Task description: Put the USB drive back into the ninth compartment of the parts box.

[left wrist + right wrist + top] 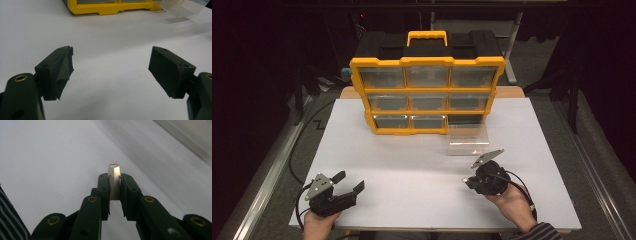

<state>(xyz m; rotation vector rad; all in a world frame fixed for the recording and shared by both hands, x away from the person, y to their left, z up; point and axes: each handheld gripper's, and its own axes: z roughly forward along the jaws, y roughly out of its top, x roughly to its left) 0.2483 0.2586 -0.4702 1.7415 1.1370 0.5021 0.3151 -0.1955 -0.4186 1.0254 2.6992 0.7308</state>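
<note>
Metal gleams between the pads of my right gripper (114, 182): I have it clenched on a small flat piece of silvery metal (114, 180), narrow and smooth, with a thin wire loop at its far tip that pokes out just past the pads. It stands edge-on between them, so I cannot tell its full shape, and no marking on it is readable. In the high view that gripper (468, 181) sits at the near right of the table, with its grey three-cornered plate on top and a striped sleeve (539, 232) at my wrist.

My left gripper (111, 65) is released, its jaws standing wide apart with bare tabletop between them. The pads are matte black and rough; the one on the left of that view looks frayed and creased along its face. In the high view it rests at the near left corner (349, 182).

The white table surface (412, 170) is smooth, flat and dull. At its far edge stands a yellow-framed organiser case (427, 95) with a black body, a yellow handle and clear plastic drawers in rows. Its bottom right slot is open, and just in front of that slot a clear plastic drawer (468, 140) lies on the table. No writing is readable on any of it
</note>
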